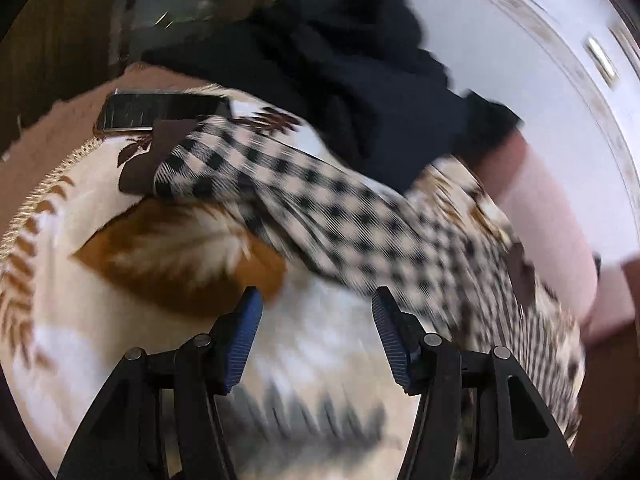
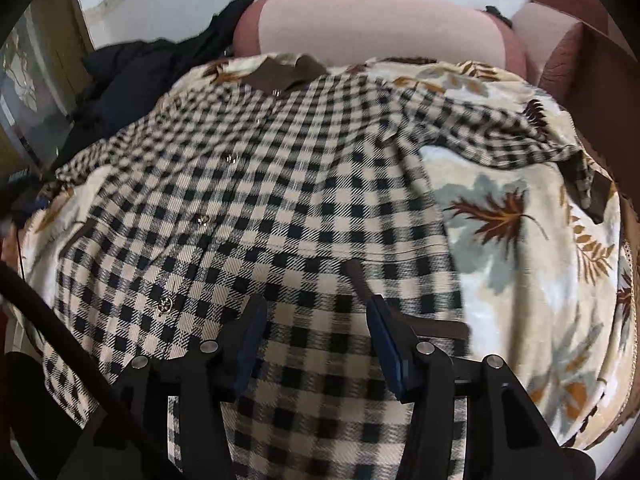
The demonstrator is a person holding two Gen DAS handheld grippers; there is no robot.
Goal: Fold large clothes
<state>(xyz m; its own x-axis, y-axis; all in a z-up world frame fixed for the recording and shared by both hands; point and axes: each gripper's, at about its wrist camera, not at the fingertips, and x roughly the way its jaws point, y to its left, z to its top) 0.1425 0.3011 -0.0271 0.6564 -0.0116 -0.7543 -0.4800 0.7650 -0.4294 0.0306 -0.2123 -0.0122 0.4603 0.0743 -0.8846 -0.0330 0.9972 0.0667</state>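
Observation:
A black-and-cream checked shirt point(image 2: 280, 184) with a brown collar point(image 2: 288, 72) and metal snaps lies spread on a leaf-print blanket point(image 2: 520, 248). My right gripper point(image 2: 316, 312) is open, just above the shirt's lower part, near a brown-trimmed hem. In the left wrist view a checked sleeve point(image 1: 304, 200) with a brown cuff point(image 1: 156, 156) stretches across the blanket point(image 1: 100, 320). My left gripper point(image 1: 316, 304) is open and empty over the blanket, just below the sleeve. The left view is blurred.
A dark garment pile point(image 1: 352, 80) lies beyond the sleeve, also in the right wrist view point(image 2: 132, 76). A black phone point(image 1: 160, 110) rests by the cuff. A pink pillow point(image 2: 368, 28) sits at the head of the bed, against a white wall point(image 1: 520, 60).

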